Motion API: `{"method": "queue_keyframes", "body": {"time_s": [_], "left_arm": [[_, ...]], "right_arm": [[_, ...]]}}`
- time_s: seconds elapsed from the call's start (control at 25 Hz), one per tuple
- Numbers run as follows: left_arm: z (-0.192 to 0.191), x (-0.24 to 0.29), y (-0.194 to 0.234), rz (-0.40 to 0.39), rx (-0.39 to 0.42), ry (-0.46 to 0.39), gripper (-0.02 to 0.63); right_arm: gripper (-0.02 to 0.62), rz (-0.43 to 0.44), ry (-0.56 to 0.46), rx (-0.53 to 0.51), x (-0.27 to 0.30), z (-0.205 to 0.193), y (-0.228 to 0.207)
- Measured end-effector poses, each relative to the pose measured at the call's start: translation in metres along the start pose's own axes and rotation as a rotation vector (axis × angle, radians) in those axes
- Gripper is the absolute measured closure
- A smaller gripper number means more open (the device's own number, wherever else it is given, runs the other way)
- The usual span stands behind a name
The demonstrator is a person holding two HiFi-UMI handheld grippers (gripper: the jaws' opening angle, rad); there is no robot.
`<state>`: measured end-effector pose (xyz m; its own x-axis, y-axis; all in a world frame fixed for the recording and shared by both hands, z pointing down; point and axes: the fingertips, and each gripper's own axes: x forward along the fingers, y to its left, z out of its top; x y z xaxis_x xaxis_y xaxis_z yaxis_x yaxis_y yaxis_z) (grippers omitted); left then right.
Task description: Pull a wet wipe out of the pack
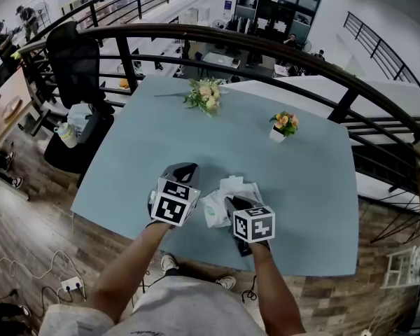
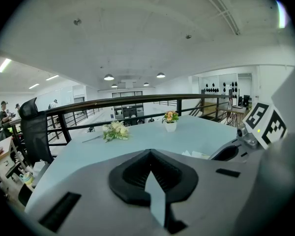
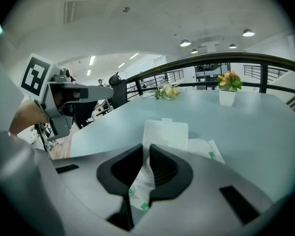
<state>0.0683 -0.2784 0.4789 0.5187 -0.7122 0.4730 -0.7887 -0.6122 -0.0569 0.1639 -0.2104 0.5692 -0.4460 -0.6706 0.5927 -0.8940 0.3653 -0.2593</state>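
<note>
Ribbed black pads (image 3: 163, 168) of the right gripper (image 3: 145, 149) are clenched on a thin white fold. It looks to be the wet wipe (image 3: 143, 177) drawn up at the mouth of the pack (image 3: 202, 149), though from this angle it could be the pack's own crinkled film. Just beyond the jaws the stiff, round-cornered lid (image 3: 165, 132) stands flipped open. The soft, glossy wrapper with small green print spreads beneath and to the right of that gripper on the smooth pale-blue tabletop (image 3: 255, 127). The left gripper (image 2: 148, 152) is closed on nothing and sits just left of the pack. To pull well, I judge the left gripper should first press down on a flat edge of the pack, since the pack looks light and limp and would likely lift along with the wipe. The right gripper can then draw up and back in one steady line. Its pinch should be firm, because damp cloth is slippery and stretches, and it should stop once the sheet clears so the next one does not trail out.
</note>
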Motion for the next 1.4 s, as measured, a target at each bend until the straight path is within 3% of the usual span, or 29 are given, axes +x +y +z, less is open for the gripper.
{"method": "queue_keyframes", "body": {"time_s": [0.36,1.4], "left_arm": [[0.002,0.002,0.001,-0.004,0.003,0.001,0.611],[0.014,0.011,-0.008,-0.036,0.025,-0.018,0.611]], "right_arm": [[0.58,-0.006,0.001,0.004,-0.001,0.001,-0.002],[0.582,-0.061,-0.1,0.022,-0.025,0.035,-0.022]]}}
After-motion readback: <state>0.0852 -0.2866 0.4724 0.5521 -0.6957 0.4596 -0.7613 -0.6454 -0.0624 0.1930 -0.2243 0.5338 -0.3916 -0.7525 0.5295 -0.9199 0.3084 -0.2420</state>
